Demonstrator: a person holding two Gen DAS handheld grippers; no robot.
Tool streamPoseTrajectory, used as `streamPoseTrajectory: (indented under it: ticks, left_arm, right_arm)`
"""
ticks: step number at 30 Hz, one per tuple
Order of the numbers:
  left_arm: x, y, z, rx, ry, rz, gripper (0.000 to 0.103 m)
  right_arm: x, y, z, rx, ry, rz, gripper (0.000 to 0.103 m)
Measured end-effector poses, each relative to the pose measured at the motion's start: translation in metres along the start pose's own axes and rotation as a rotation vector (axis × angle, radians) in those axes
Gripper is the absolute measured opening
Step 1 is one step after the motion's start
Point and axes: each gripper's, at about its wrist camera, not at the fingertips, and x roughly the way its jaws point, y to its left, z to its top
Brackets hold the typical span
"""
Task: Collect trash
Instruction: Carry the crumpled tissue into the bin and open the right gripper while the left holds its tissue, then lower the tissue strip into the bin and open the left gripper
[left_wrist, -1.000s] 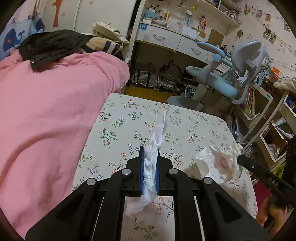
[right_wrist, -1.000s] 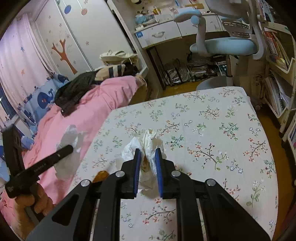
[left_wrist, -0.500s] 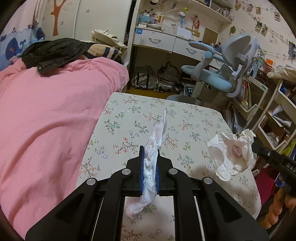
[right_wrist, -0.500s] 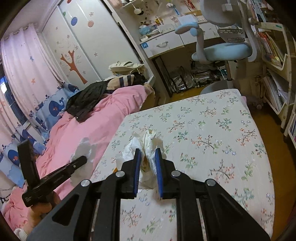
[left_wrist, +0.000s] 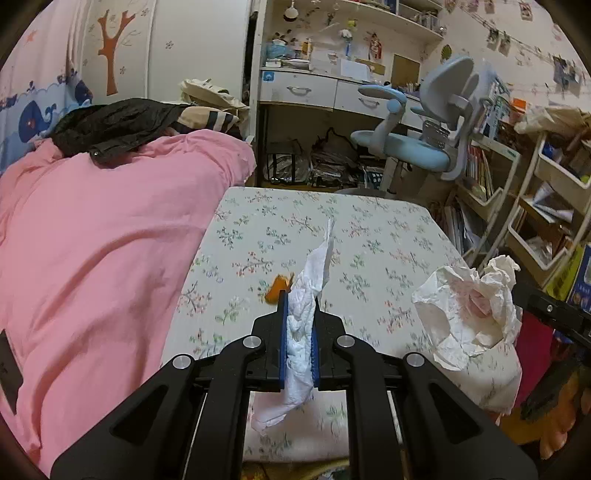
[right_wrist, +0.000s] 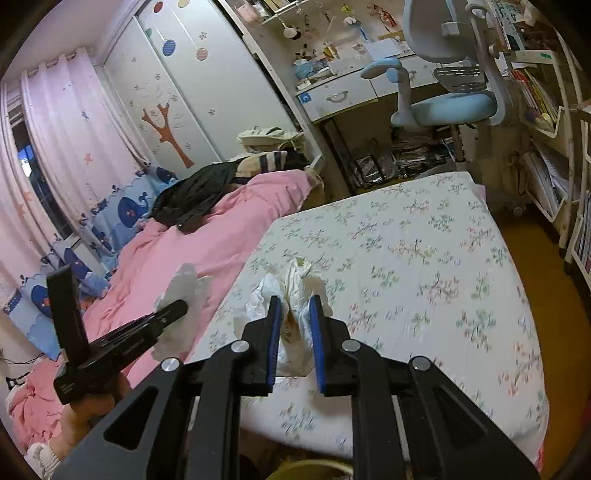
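Left tool (left_wrist: 298, 334): my two blue pads are pressed tight on a white tissue (left_wrist: 308, 295); nothing but the tissue sits between them.
White tissue: pinched at its middle, one twisted end sticks out ahead of the pads, the other droops below them, over the tabletop (left_wrist: 369, 236) with its flowered cloth.
Right tool (right_wrist: 294, 332): narrow, clamped on a crumpled tissue wad (right_wrist: 291, 291) that bulges out ahead of the pads and hangs a little below them.
Crumpled tissue wad: lifted clear of the tabletop, over its near left part.
Orange scrap (left_wrist: 277, 288): lies on the cloth, just ahead and left of my left tool's tip.
Bed (left_wrist: 96, 229): pink cover, beside the tabletop's left edge.
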Motion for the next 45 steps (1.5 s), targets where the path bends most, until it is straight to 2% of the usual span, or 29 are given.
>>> streamPoseTrajectory:
  ticks: [10,17,30,33,35,36,45]
  left_arm:
    - [-0.026,-0.011,-0.03,0.027,0.014,0.002,0.009]
    - [-0.037,-0.014,-0.05,0.042,0.036,0.001,0.009]
    - [-0.051,-0.02,-0.076,0.057,0.065,-0.005,0.009]
    - [-0.054,-0.021,-0.082,0.059,0.071,-0.006,0.009]
    - [-0.055,-0.022,-0.084,0.062,0.076,-0.006,0.009]
    - [-0.056,-0.022,-0.086,0.062,0.078,-0.007,0.009]
    - [-0.06,-0.024,-0.097,0.066,0.092,-0.014,0.009]
  right_arm:
    - [-0.026,0.006,-0.038,-0.003,0.015,0.021,0.017]
    - [-0.034,0.017,-0.063,-0.039,0.07,0.037,0.017]
    - [-0.03,0.043,-0.133,-0.124,0.335,0.047,0.017]
    - [-0.027,0.045,-0.145,-0.135,0.391,0.04,0.022]
    - [-0.025,0.045,-0.152,-0.139,0.427,0.026,0.033]
    - [-0.025,0.045,-0.154,-0.14,0.432,0.019,0.035]
    - [-0.03,0.041,-0.154,-0.12,0.424,0.024,0.036]
